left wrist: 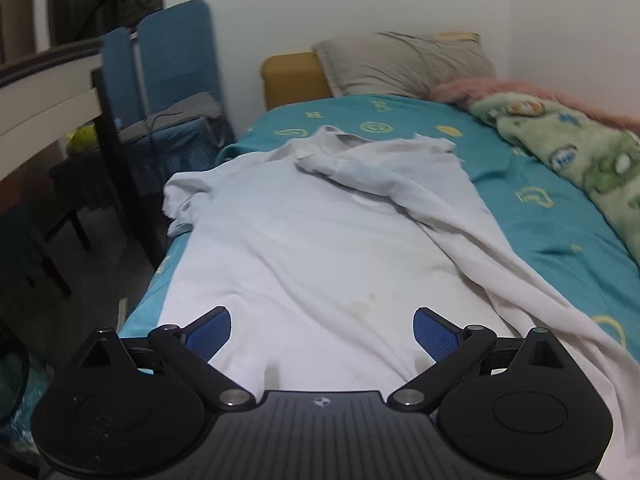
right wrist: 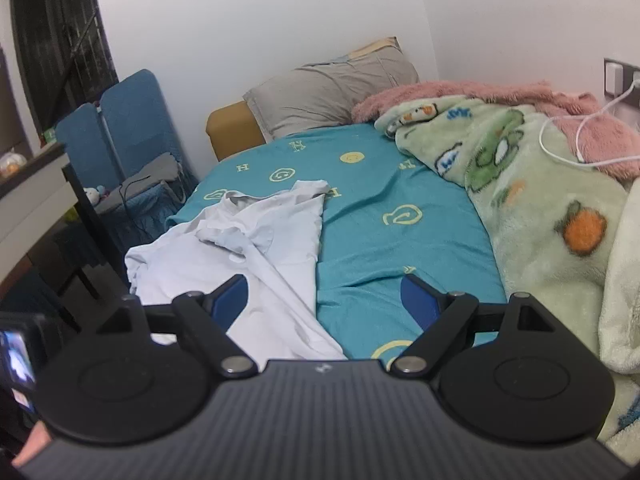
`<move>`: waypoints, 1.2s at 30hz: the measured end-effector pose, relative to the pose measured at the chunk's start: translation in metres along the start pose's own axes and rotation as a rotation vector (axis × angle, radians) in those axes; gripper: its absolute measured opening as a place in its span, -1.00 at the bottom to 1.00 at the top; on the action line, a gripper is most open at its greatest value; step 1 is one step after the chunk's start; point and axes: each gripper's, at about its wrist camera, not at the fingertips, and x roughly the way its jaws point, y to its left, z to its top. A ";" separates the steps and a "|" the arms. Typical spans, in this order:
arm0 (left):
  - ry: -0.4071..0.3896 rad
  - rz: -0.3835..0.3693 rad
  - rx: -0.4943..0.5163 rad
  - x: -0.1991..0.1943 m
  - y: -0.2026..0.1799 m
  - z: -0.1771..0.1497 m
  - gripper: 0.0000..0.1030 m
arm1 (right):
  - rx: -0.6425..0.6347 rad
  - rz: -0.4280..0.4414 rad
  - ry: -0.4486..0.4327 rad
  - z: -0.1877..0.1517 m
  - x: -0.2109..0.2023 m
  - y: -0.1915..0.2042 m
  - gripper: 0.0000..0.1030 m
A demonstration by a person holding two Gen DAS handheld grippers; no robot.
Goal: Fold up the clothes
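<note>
Left wrist: one left gripper (left wrist: 322, 334), jaws apart, hovering over one white shirt (left wrist: 304, 240) spread on teal bed (left wrist: 540, 232); one pillow (left wrist: 400, 64).

Right wrist: one right gripper (right wrist: 324, 298), jaws apart, empty; shirt (right wrist: 248, 248) on bed's left side; two blankets, green (right wrist: 540, 208) and pink (right wrist: 480, 96).

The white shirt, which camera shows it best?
The left wrist view: the shirt fills the middle, collar to hem, with its right side folded across. The right wrist view catches it smaller and off left, its lower part hidden behind the right gripper.
</note>
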 end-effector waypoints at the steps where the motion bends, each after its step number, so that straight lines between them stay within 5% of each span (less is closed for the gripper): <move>1: 0.003 -0.010 0.023 -0.002 -0.007 0.000 0.92 | 0.019 0.014 -0.010 0.002 -0.003 -0.006 0.65; 5: -0.006 -0.050 0.094 -0.012 -0.037 0.004 0.90 | 0.131 0.148 -0.068 0.012 -0.015 -0.034 0.65; 14: 0.085 -0.228 0.032 -0.020 -0.106 0.010 0.79 | 0.302 0.191 -0.221 0.024 -0.036 -0.090 0.67; 23: 0.204 -0.466 0.082 -0.010 -0.196 -0.015 0.36 | 0.411 -0.044 -0.403 0.020 -0.056 -0.125 0.68; 27: 0.246 -0.466 0.168 -0.005 -0.229 -0.031 0.25 | 0.428 -0.067 -0.449 0.018 -0.060 -0.132 0.68; 30: 0.277 -0.433 0.216 0.004 -0.243 -0.043 -0.07 | 0.419 -0.070 -0.430 0.015 -0.056 -0.131 0.68; 34: 0.243 -0.396 0.264 0.004 -0.245 -0.049 -0.97 | 0.419 -0.076 -0.413 0.013 -0.052 -0.131 0.68; 36: 0.254 -0.415 0.218 0.002 -0.234 -0.046 -0.99 | 0.428 -0.079 -0.407 0.012 -0.050 -0.133 0.68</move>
